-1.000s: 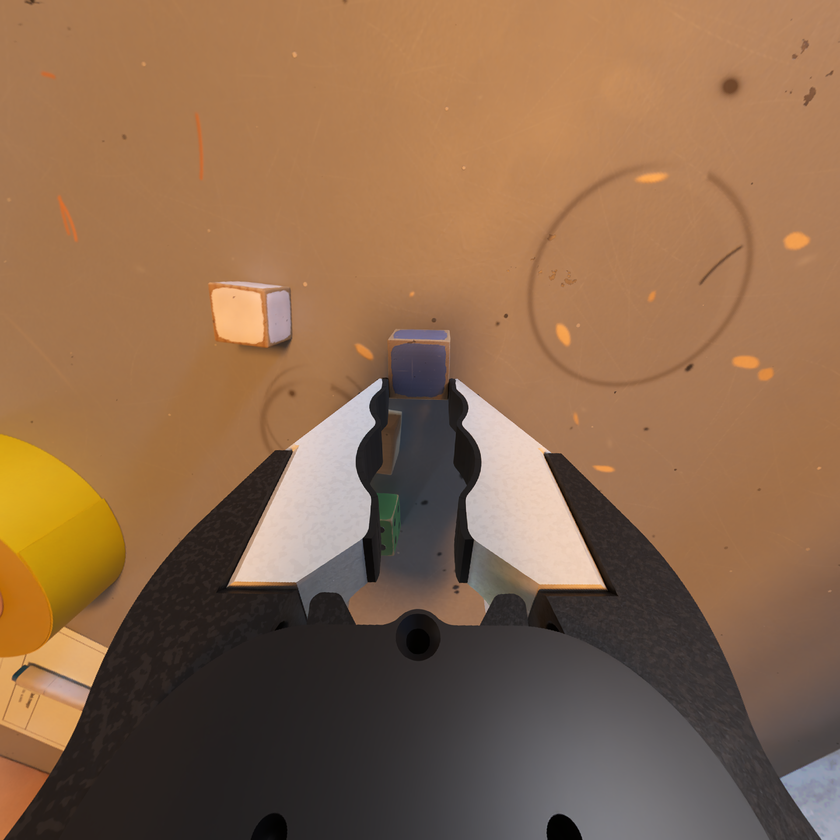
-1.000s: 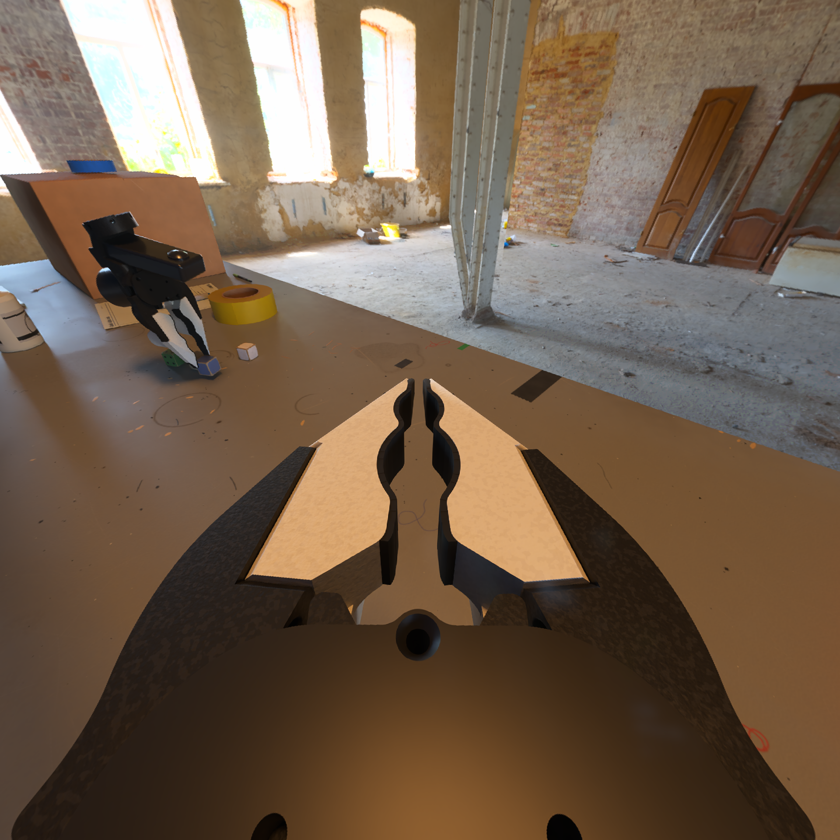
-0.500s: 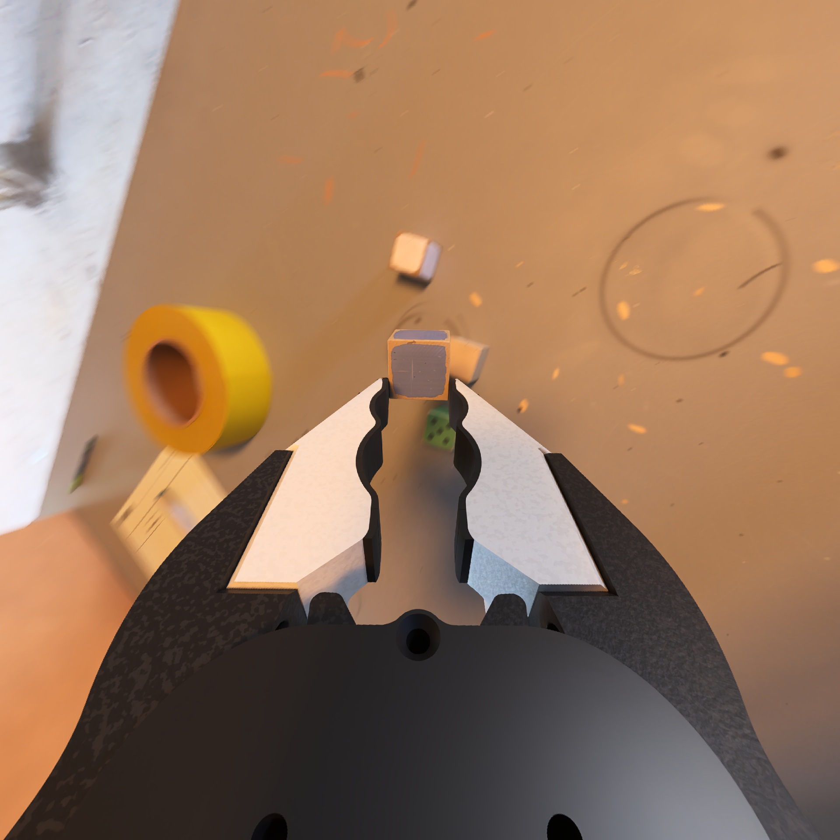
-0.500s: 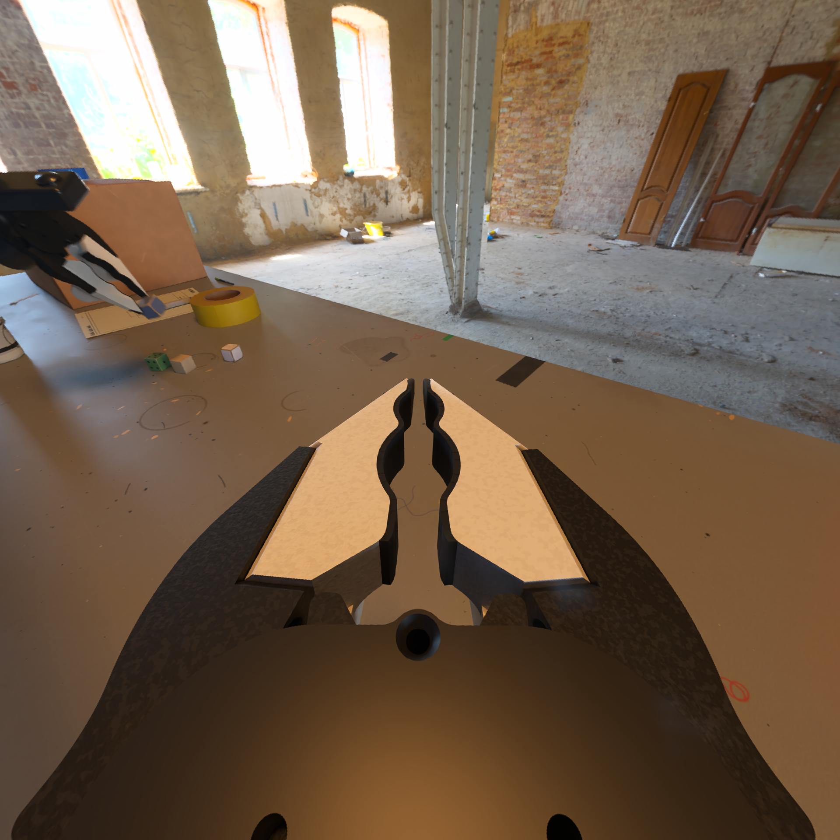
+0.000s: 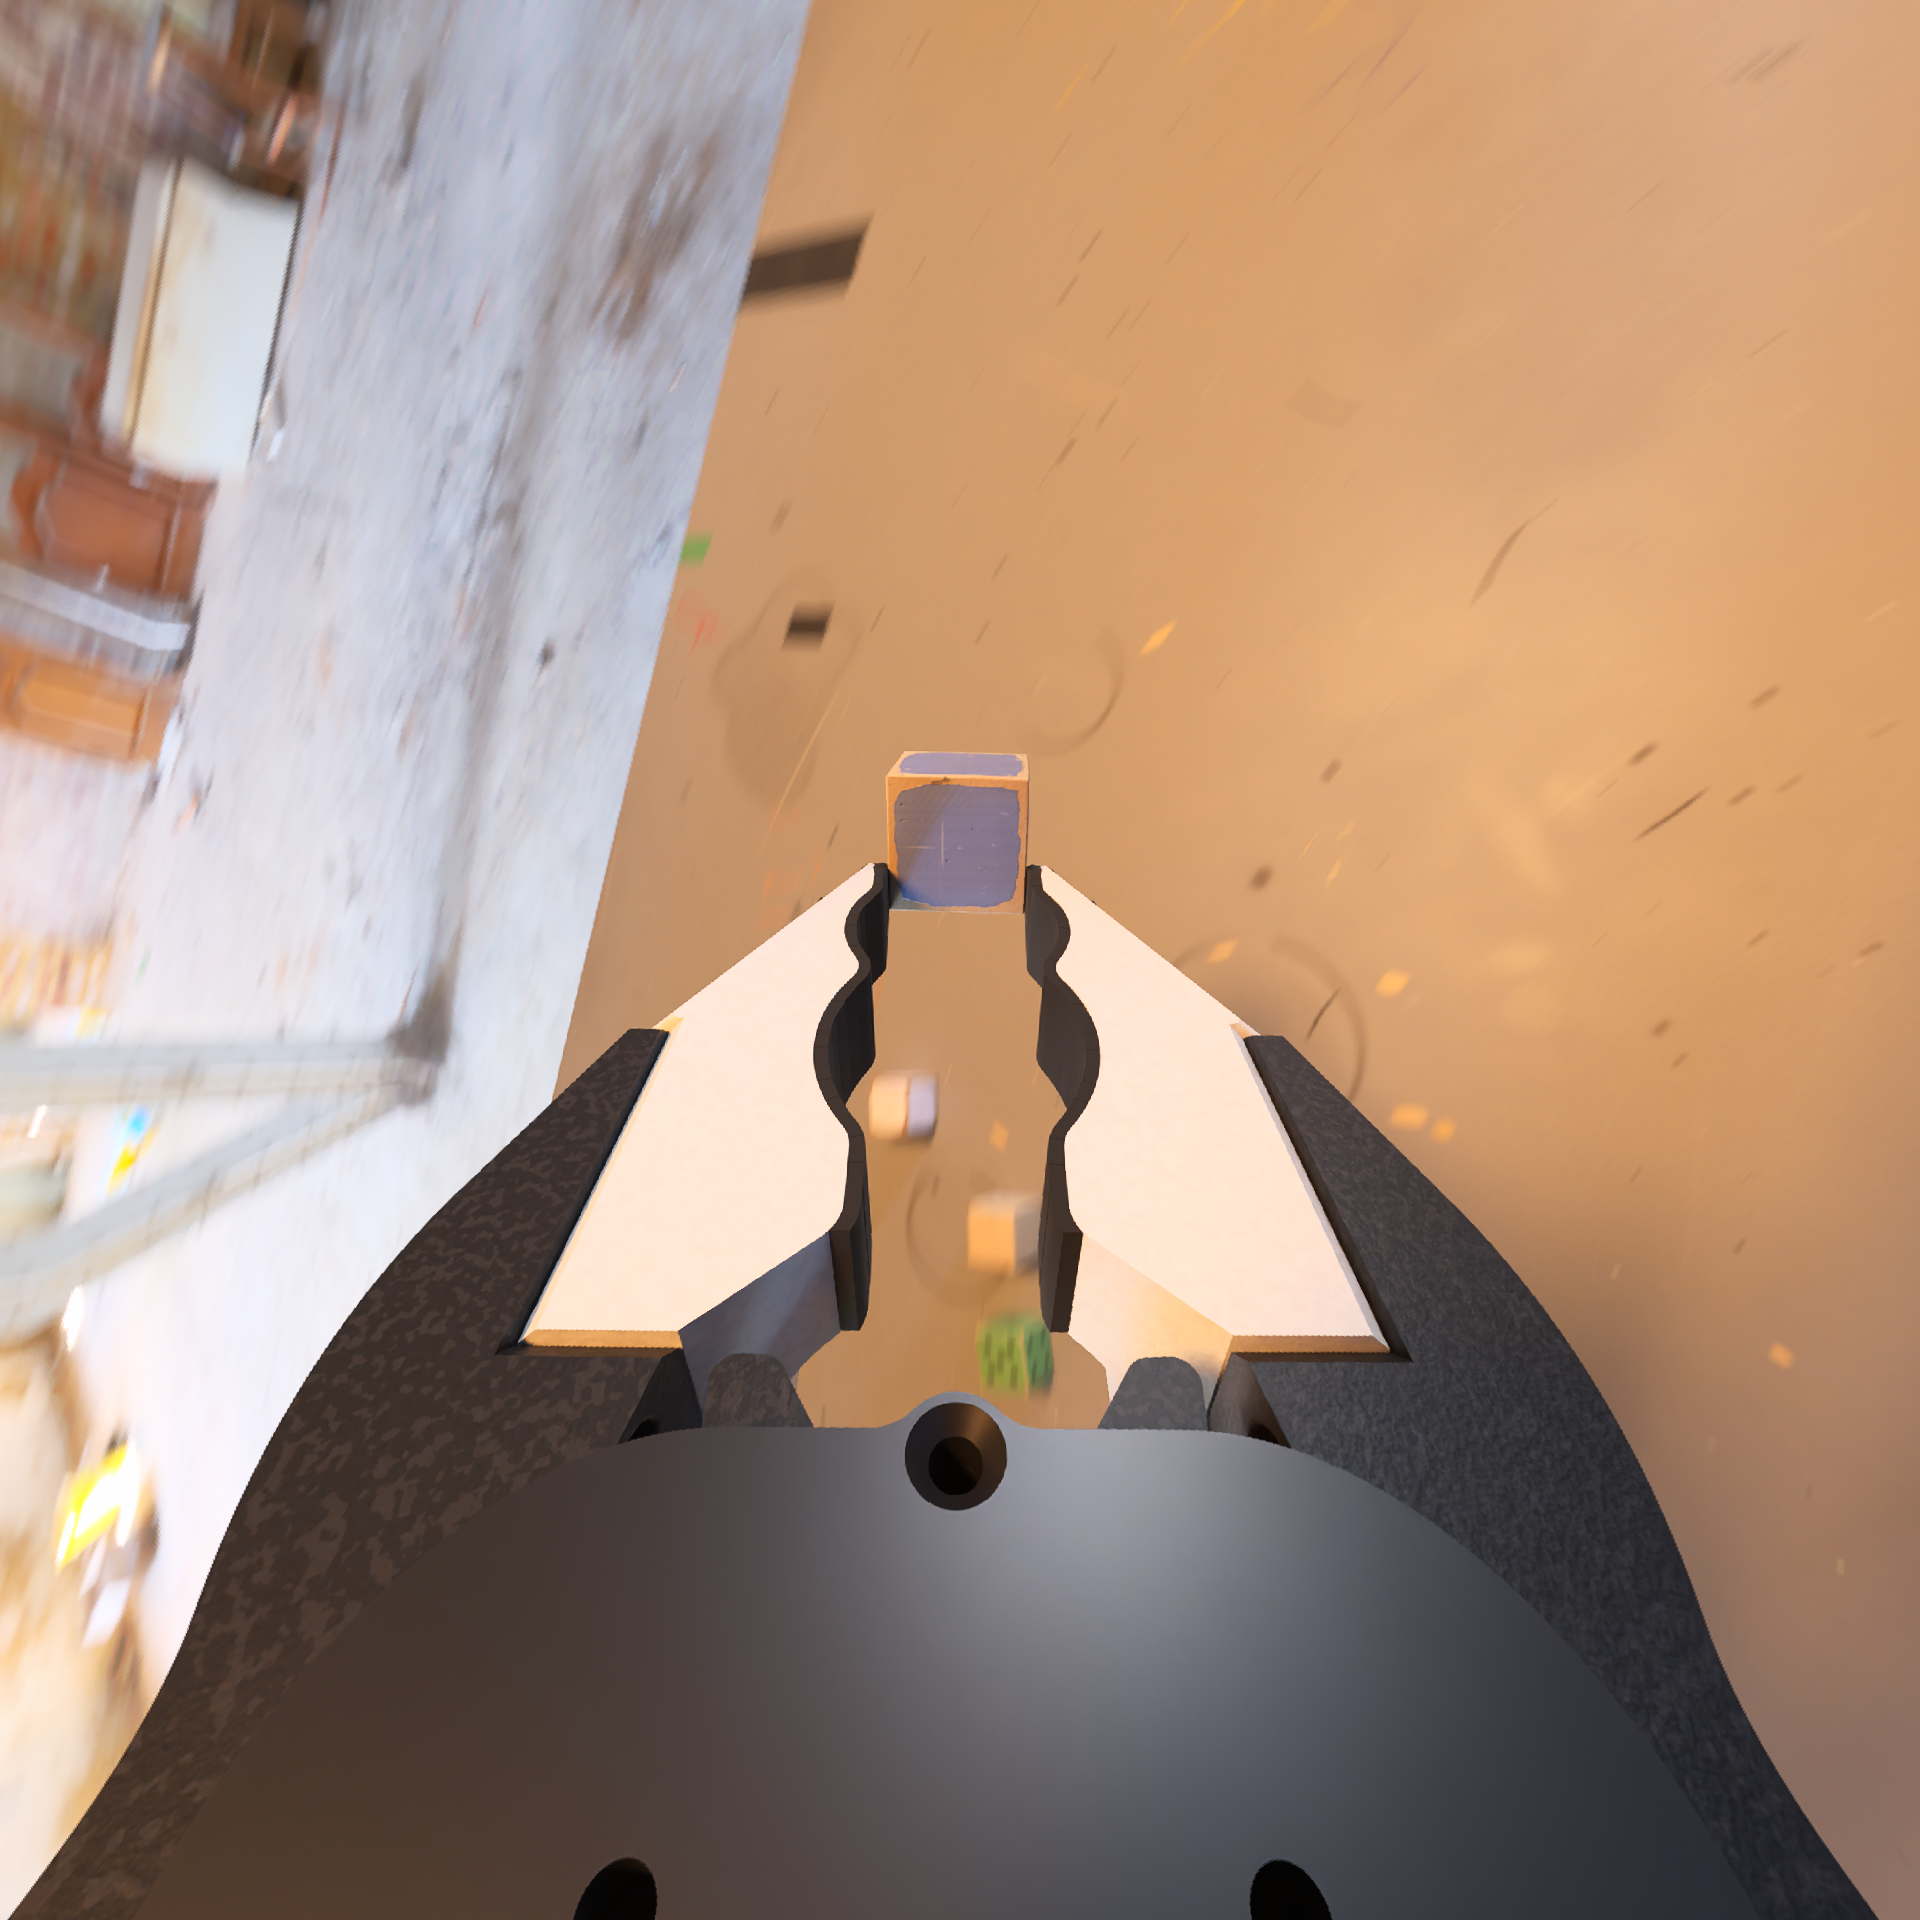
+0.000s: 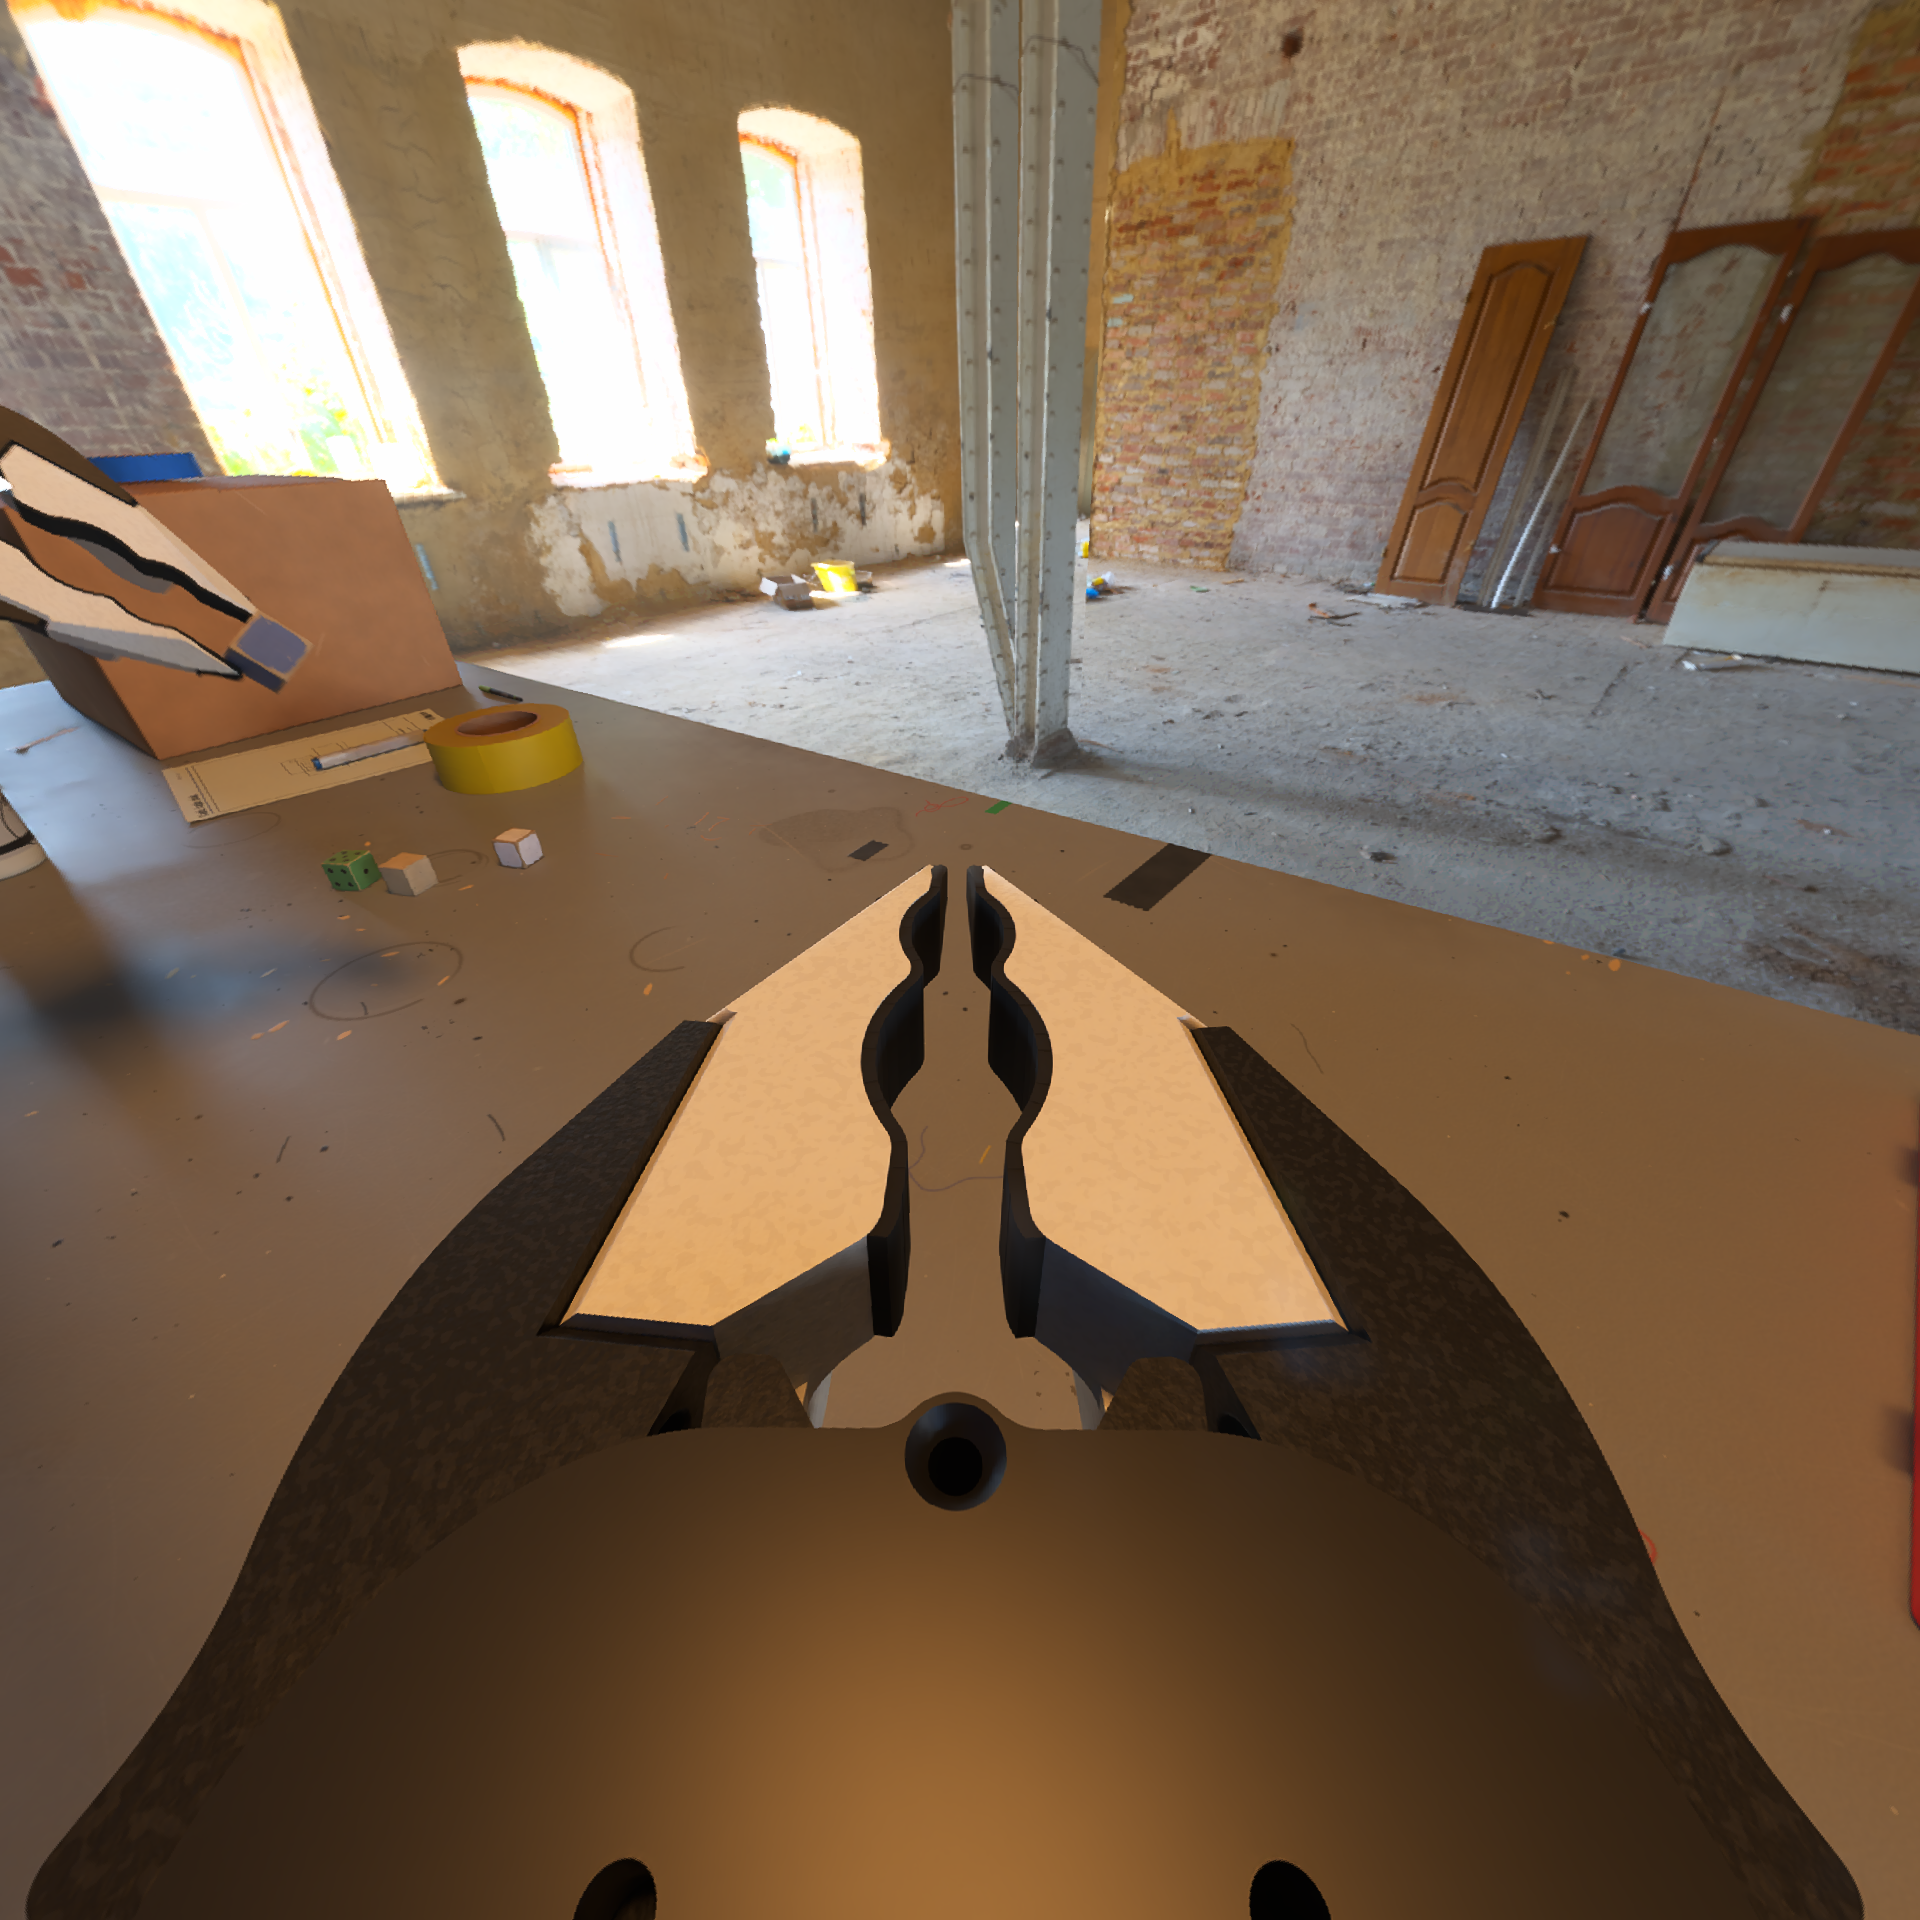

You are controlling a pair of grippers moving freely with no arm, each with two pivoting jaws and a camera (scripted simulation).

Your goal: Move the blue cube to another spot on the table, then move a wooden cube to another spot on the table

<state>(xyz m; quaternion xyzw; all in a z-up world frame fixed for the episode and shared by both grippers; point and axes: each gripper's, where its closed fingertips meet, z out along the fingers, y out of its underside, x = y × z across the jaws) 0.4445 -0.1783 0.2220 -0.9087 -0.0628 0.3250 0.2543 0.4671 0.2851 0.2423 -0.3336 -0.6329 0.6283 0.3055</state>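
Observation:
My left gripper (image 5: pixel 956 883) is shut on the blue cube (image 5: pixel 956 836) and holds it high above the brown table (image 5: pixel 1455 520). In the right wrist view the same gripper (image 6: pixel 244 655) shows at the far left with the blue cube (image 6: pixel 268 649) at its tips, well above the table. Two wooden cubes lie on the table below: one (image 6: pixel 408 873) beside the green die, the other (image 6: pixel 517 847) to its right. They show blurred between my left fingers, one (image 5: pixel 1003 1231) and the other (image 5: pixel 902 1107). My right gripper (image 6: pixel 956 883) is shut and empty, low over the table.
A green die (image 6: pixel 351 869) lies left of the wooden cubes. A yellow tape roll (image 6: pixel 504 746), a paper sheet with a pen (image 6: pixel 301 769) and a leaning cardboard panel (image 6: pixel 312 592) stand behind them. The table edge (image 6: pixel 1351 914) runs across to the right.
My left gripper has lifted the blue cube higher and swung towards the table's edge, so the cubes and die now pass beneath it. The right gripper has shifted only slightly.

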